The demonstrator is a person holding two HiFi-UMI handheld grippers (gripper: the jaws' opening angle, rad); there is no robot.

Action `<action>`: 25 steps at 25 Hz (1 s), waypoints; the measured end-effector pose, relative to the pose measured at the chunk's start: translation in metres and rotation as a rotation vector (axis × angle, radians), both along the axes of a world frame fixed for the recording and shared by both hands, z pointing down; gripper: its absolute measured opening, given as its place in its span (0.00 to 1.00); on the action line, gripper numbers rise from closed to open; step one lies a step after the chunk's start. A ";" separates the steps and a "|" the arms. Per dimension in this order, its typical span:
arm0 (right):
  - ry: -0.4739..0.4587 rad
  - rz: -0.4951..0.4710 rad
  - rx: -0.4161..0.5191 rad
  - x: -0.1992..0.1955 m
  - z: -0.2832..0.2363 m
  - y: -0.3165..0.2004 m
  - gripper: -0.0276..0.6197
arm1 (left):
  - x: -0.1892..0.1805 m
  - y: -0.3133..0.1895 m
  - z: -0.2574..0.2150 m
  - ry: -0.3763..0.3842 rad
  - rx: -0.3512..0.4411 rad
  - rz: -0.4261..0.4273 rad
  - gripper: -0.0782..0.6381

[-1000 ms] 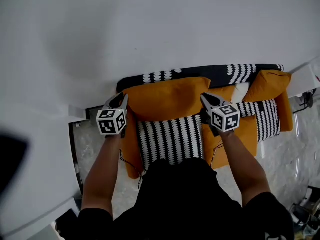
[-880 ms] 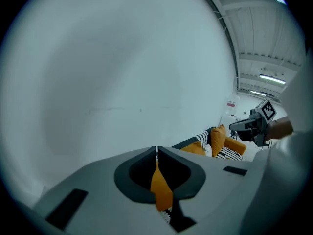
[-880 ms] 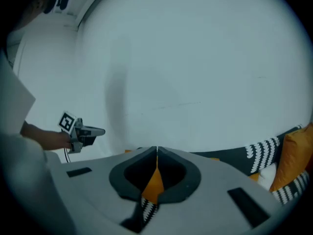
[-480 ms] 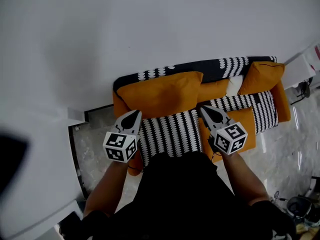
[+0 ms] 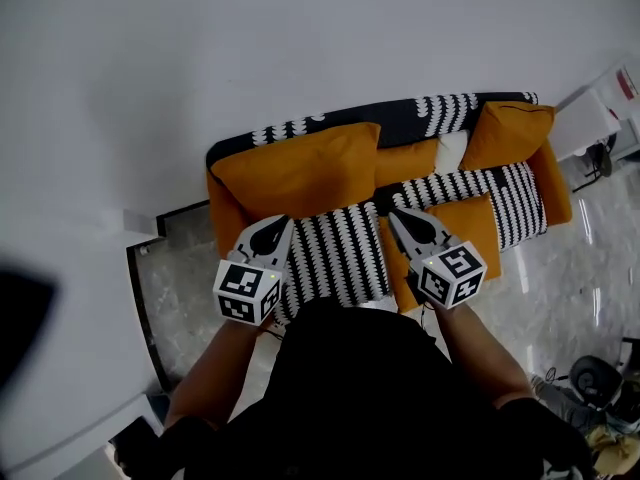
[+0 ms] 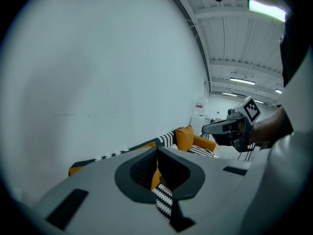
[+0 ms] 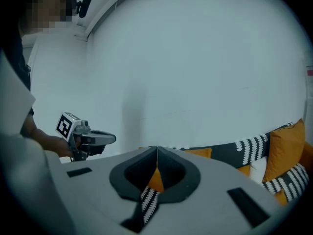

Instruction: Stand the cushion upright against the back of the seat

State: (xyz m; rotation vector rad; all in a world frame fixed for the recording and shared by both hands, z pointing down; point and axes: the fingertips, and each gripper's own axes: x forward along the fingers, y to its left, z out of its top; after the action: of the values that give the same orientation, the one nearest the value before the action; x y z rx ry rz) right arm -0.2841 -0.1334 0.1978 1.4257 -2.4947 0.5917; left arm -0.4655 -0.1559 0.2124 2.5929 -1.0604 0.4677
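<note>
A large orange cushion (image 5: 295, 173) stands upright against the back of the orange sofa (image 5: 222, 213) at its left end. In front of it lies a black-and-white striped seat pad (image 5: 335, 253). My left gripper (image 5: 283, 222) hovers over the pad's left edge, shut and empty, clear of the cushion. Over the pad's right edge my right gripper (image 5: 393, 213) is shut and empty too. In the left gripper view the shut left gripper (image 6: 157, 152) points at the sofa, with the right gripper (image 6: 215, 128) off to its right. The right gripper view has the shut right gripper (image 7: 157, 151) and the left gripper (image 7: 105, 138).
A second orange cushion (image 5: 505, 133), a small white cushion (image 5: 452, 151) and another striped pad (image 5: 512, 196) occupy the sofa's right half. A black-and-white throw (image 5: 440, 108) drapes its back against the white wall. Marble floor (image 5: 180, 288) surrounds the sofa; a white cabinet (image 5: 590, 118) stands right.
Both grippers have drawn back from the orange cushion's sides toward the person and now sit over the striped pad. The left jaws have closed. The cushion stays upright.
</note>
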 end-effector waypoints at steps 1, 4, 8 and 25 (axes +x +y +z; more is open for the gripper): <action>0.001 -0.007 0.009 0.005 -0.003 0.009 0.10 | 0.008 0.006 -0.002 -0.002 0.007 0.006 0.13; 0.011 -0.037 0.040 0.023 -0.010 0.043 0.10 | 0.032 0.028 -0.010 0.004 0.028 0.004 0.13; -0.006 -0.043 0.059 0.064 -0.011 0.102 0.10 | 0.073 0.078 -0.015 0.064 0.009 -0.040 0.13; -0.061 0.146 0.008 0.240 0.020 0.345 0.10 | 0.230 0.294 0.006 0.010 -0.036 0.052 0.13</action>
State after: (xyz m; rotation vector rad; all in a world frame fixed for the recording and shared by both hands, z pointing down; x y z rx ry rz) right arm -0.0440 0.2113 0.2181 1.6274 -2.4559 0.6623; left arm -0.2358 0.1385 0.2188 2.5937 -0.9742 0.4809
